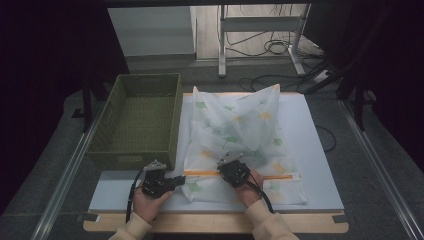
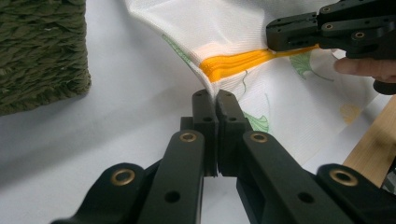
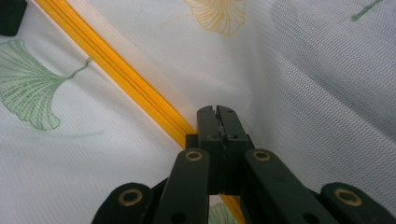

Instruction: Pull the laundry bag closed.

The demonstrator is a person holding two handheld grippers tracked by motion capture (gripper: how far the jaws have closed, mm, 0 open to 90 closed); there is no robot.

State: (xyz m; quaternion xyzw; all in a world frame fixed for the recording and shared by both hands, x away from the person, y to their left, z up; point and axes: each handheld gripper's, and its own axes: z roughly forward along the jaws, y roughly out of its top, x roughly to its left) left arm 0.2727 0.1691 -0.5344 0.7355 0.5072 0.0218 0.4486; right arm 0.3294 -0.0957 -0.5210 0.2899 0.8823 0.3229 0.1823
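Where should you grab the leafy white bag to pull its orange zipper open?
Probably at the mesh bag's near edge, from the person's side. The orange zipper runs along it, giving a firm seam. The left gripper pinches the bag's corner; the right gripper is shut at the zipper.

I saw a white mesh laundry bag (image 1: 235, 135) printed with green and yellow ginkgo leaves, crossed by a bright orange zipper strip (image 1: 202, 173). Beside it sat an olive-green woven rectangular basket (image 1: 137, 120), its weave coarse and uniform. Both lay on a pale grey-white bench (image 1: 310, 150) edged in light wood. My two tongs (image 1: 176, 182) (image 1: 225, 162) were matt black with brass-coloured rivets, and the sleeves (image 1: 270, 222) behind them were cream.
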